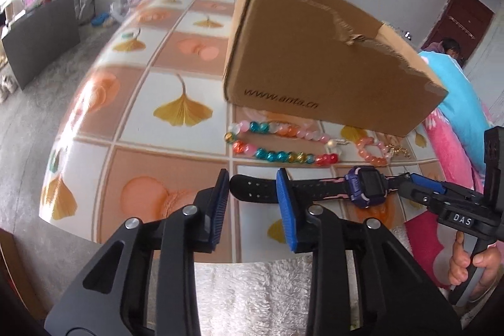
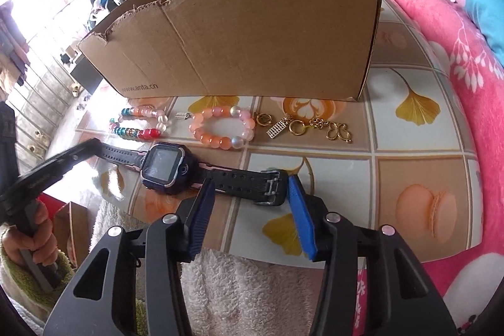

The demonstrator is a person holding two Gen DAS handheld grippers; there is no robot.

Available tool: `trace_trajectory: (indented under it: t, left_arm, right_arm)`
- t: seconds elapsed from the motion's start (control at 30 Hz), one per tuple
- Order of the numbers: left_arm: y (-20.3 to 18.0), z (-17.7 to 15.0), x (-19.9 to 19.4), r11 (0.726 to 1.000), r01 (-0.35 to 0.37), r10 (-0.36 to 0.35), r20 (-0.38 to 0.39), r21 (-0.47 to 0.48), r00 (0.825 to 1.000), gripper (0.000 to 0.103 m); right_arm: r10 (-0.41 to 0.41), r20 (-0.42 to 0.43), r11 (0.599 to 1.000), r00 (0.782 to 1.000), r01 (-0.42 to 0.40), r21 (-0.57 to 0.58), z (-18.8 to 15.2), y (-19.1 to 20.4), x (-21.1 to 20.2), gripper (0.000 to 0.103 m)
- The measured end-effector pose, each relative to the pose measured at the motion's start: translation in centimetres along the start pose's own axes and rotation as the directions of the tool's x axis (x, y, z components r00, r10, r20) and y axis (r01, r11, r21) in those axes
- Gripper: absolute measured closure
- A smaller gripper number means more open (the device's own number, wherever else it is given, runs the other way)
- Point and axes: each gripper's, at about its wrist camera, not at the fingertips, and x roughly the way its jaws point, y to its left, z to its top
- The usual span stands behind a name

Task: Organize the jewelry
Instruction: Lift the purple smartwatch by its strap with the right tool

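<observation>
Lying flat across the near edge of the table [image 2: 419, 128], the watch [image 2: 163, 167] stretches left to right with a gripper at each strap end. The left gripper [image 1: 253, 197] has its jaws spread, one blue pad on either side of the holed strap tip without pinching it. The right gripper [image 2: 252, 194] is likewise parted around the buckle end, holding nothing. Farther in, just in front of the cardboard box [image 2: 252, 30], sit a multicoloured bead bracelet [image 2: 138, 123], a pink-orange bead bracelet [image 2: 222, 128] and a gold chain with charms [image 2: 315, 126] to its right. The box stands open-topped with torn edges; its inside cannot be seen from either view.
</observation>
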Motion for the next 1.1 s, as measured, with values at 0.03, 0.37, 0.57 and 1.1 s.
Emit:
trace_trajectory:
  t: [0.03,0.37,0.57,1.1]
  left_arm:
    - [-0.3,-0.1,-0.3,1.0,0.007,-0.007,0.016,0.012,1.0,0.074]
    - [1.3,-0.2,-0.6,0.978,0.163,-0.157,0.057,-0.129,0.986,0.074]
    - [2.8,-0.4,-0.1,0.944,0.23,-0.22,0.071,-0.238,0.973,0.074]
    - [5.7,-1.0,1.2,0.79,0.411,-0.415,0.097,-0.455,0.905,0.063]
  right_arm:
    - [-0.001,0.002,1.0,1.0,0.001,-0.002,0.0,0.0,0.0,0.056]
    - [-0.03,0.012,0.999,0.999,0.03,-0.033,-0.3,0.7,0.3,0.057]
    - [-0.035,0.018,0.999,0.999,0.036,-0.041,-0.3,1.0,0.4,0.057]
    - [-0.047,0.029,0.997,0.998,0.049,-0.059,-0.4,1.2,0.6,0.057]
